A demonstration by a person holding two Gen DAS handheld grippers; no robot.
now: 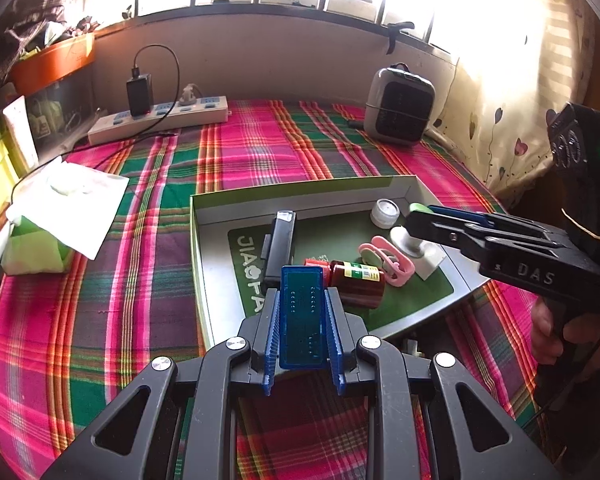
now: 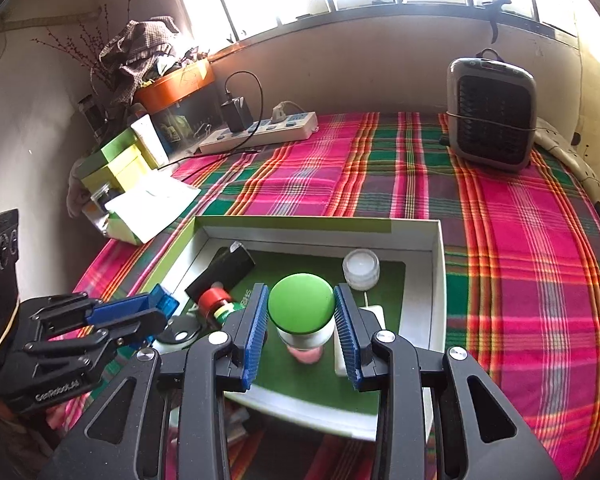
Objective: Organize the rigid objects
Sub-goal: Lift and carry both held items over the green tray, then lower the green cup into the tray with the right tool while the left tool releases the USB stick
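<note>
My left gripper (image 1: pixel 302 294) is shut on a flat blue translucent case (image 1: pixel 302 320), held over the near edge of a shallow green-lined box (image 1: pixel 198 240). In the box lie a black device (image 1: pixel 280 244), a brown bottle (image 1: pixel 358 286), a pink clip (image 1: pixel 388 260), a small white jar (image 1: pixel 385 212) and a white hook (image 1: pixel 416 250). My right gripper (image 2: pixel 301 306) is shut on a jar with a round green lid (image 2: pixel 301 304) above the box floor (image 2: pixel 436 264). From the left wrist it reaches in from the right (image 1: pixel 418 216). The left gripper (image 2: pixel 160 310) with its blue case (image 2: pixel 167 302) shows at lower left.
A plaid cloth (image 1: pixel 140 280) covers the table. A white power strip (image 1: pixel 160 120) with a black charger and a grey heater (image 1: pixel 400 108) stand at the back. A tissue box (image 1: pixel 52 216) and stacked boxes (image 2: pixel 116 164) sit at the left. A person's hand (image 1: pixel 548 332) holds the right gripper.
</note>
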